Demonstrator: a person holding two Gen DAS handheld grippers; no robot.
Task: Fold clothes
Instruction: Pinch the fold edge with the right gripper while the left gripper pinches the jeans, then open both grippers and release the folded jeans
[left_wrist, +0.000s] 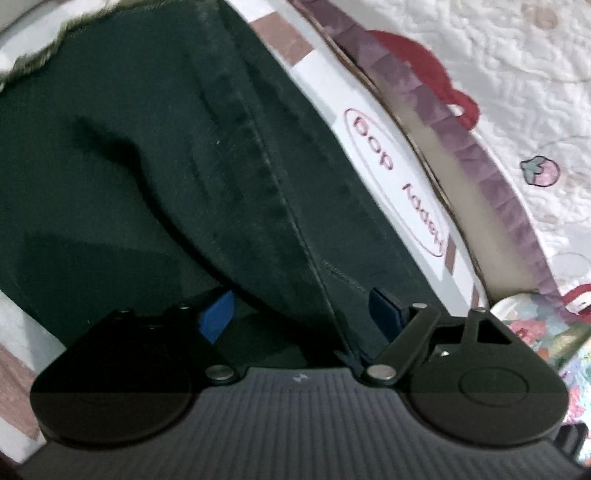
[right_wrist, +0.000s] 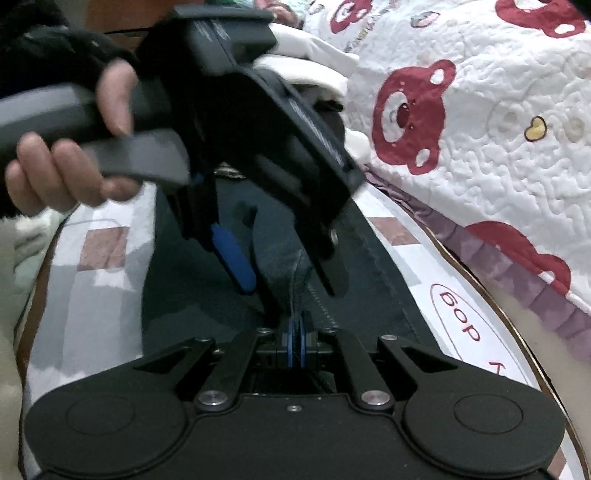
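Observation:
A dark green garment with a stitched seam lies on a round white table; it also shows in the right wrist view. My left gripper is open, its blue pads wide apart, with a fold of the garment between them. In the right wrist view the left gripper hangs over the cloth, held by a hand. My right gripper is shut on a raised seam edge of the garment.
A white quilt with red bears lies to the right of the table, with a purple frilled border. The table edge curves close on the right. A fluffy white fabric is at the left.

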